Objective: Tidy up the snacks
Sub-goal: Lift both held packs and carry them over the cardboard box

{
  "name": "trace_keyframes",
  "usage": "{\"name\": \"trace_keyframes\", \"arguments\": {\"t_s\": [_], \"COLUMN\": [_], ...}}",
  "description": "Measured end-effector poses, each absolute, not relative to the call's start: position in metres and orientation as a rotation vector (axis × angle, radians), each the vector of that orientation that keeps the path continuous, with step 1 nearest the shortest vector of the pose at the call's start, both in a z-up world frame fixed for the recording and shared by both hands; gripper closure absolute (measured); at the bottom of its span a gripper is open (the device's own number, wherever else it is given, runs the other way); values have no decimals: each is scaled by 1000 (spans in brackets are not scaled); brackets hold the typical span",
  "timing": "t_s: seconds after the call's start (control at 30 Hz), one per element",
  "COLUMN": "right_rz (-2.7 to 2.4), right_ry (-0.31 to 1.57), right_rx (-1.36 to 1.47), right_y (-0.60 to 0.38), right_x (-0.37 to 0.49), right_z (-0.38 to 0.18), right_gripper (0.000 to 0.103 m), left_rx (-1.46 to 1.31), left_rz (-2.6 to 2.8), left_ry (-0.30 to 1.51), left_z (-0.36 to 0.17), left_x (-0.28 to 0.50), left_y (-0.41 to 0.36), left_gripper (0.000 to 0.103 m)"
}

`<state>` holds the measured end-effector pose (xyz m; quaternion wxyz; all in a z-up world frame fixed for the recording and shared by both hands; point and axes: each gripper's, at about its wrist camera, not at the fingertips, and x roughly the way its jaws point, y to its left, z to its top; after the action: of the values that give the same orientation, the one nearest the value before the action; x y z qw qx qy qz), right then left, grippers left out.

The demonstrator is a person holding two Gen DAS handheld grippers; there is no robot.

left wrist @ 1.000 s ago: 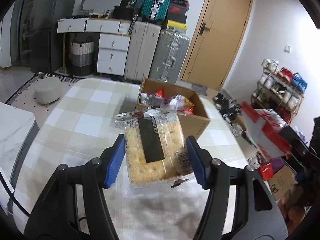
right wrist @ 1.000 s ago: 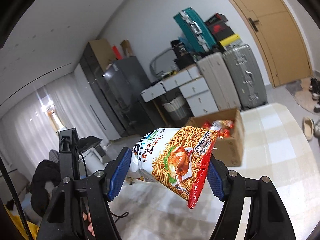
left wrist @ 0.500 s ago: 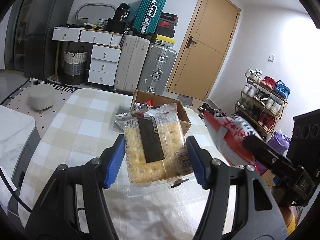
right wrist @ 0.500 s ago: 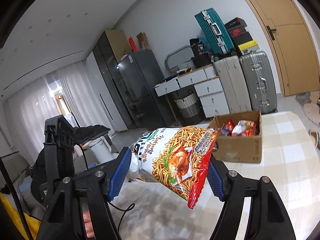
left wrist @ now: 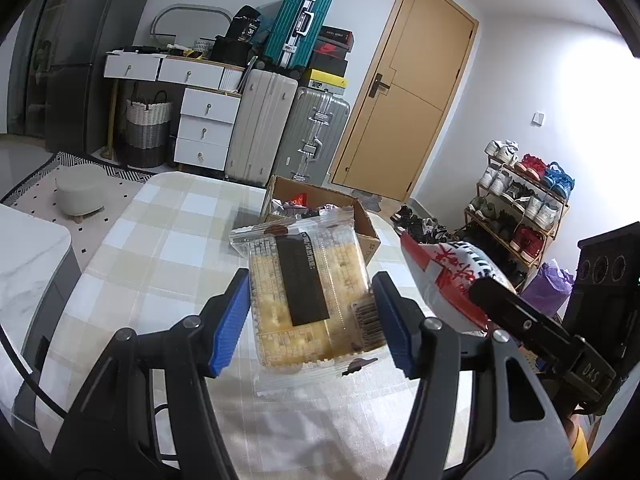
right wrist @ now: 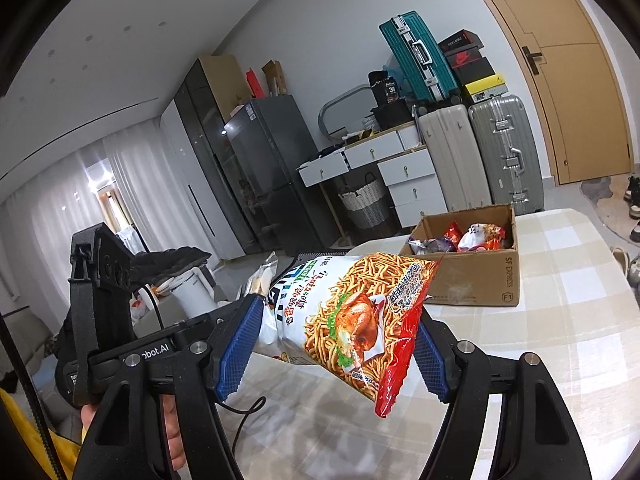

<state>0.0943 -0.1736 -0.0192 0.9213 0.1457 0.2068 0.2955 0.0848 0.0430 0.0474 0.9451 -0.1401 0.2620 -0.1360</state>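
The cracker packet (left wrist: 308,292) is clear, glossy plastic film; the noodle snack bag (right wrist: 352,316) is shiny printed foil-like plastic, crinkled; the box (right wrist: 480,280) is matt brown cardboard; the tablecloth (right wrist: 560,320) is soft checked cloth; pads (right wrist: 236,352) look ribbed blue rubbery plastic.

A checked cloth is covering the counter (left wrist: 168,248), and an open cardboard box (right wrist: 476,280) of snacks is sitting on it.

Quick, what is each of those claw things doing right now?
Left gripper: closed on a clear cracker pack, held above the table.
Right gripper: closed on a noodle snack bag, also in the air.
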Motion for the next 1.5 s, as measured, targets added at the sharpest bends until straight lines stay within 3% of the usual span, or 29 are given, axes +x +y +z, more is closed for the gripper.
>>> {"name": "trace_keyframes", "arguments": {"t_s": [0.43, 0.77, 1.1, 1.5], "right_rz": [606, 598, 556, 508], "right_ry": [413, 383, 407, 476], "right_rx": [291, 273, 240, 221], "right_y": [-176, -193, -213, -217], "right_x": [94, 128, 213, 343], "right_z": [-16, 1, 29, 31], "right_gripper": [31, 31, 31, 31], "left_rx": [-256, -212, -167, -151], "left_rz": [-266, -266, -253, -271], "left_ry": [538, 571, 551, 637], "left_z": [43, 41, 60, 54], "left_x": [86, 138, 189, 309], "left_y": [40, 21, -2, -39], "left_gripper": [45, 45, 45, 45]}}
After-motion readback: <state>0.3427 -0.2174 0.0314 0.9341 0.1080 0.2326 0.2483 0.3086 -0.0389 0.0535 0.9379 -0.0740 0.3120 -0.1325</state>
